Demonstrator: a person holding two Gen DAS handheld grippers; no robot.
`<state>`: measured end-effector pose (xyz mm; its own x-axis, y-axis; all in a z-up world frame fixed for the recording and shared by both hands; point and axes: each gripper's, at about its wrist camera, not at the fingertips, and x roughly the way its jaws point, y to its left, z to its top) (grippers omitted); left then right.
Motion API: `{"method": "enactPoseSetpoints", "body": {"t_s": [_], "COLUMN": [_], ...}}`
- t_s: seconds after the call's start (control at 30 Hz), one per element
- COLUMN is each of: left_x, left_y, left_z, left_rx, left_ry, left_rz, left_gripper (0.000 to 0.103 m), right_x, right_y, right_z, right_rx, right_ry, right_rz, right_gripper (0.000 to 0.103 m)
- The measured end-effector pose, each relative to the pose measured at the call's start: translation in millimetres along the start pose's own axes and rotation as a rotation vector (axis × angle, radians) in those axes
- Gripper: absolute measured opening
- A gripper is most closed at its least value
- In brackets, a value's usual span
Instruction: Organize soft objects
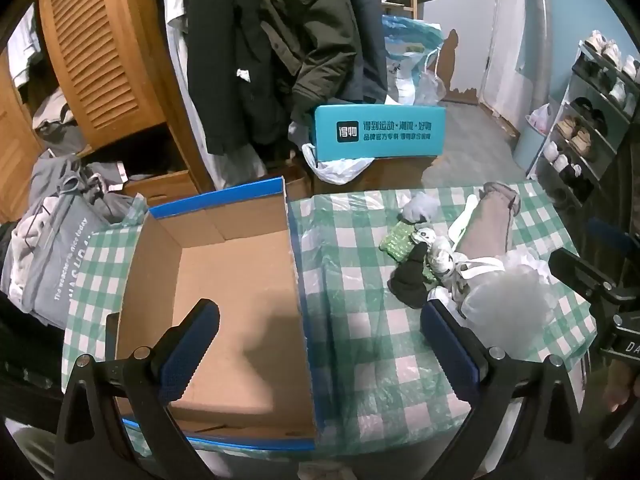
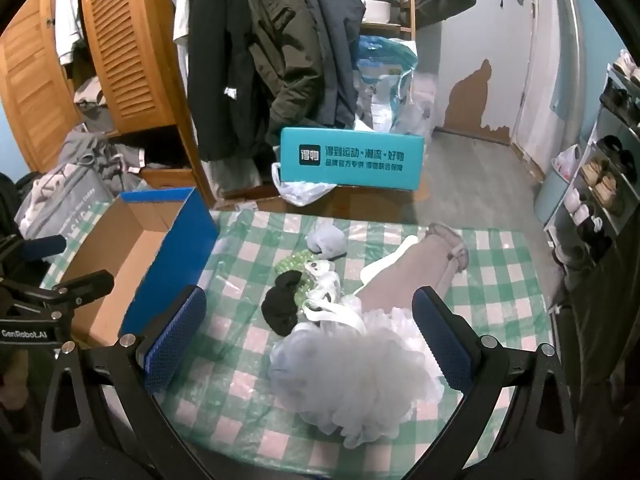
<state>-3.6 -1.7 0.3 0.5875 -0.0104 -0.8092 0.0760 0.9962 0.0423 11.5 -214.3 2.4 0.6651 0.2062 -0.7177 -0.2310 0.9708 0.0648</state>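
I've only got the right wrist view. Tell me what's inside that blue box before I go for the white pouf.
Observer: Nothing. The left wrist view shows the box with a bare cardboard floor.
Operator: Report the left tongs.
Observer: The left tongs are open and hold nothing. They straddle the box's right wall, with one pad over the box floor and the other over the checked tablecloth.

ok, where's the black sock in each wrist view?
Left wrist: black sock right of centre, just beyond the right fingertip, against the green scrubby.
Right wrist: black sock at centre, between the fingers, left of the white mesh pouf.
Shared landmark: teal box behind the table.
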Motion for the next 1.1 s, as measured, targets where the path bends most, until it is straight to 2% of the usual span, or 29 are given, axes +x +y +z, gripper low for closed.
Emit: {"method": "enactPoseSetpoints", "body": {"t_s": [1.1], "left_x": [3.7], "left_y": [2.4], "left_z": [-2.7], "left_rx": [0.007], "left_ry": [0.010], "left_rz": [0.002], "left_gripper": [0.102], "right_x": [2.6], "right_y": [2.0], "right_z": [-1.2], "right_rx": [0.000], "right_ry": [0.010], "right_rz": [0.007], "right_gripper": [0.101]}}
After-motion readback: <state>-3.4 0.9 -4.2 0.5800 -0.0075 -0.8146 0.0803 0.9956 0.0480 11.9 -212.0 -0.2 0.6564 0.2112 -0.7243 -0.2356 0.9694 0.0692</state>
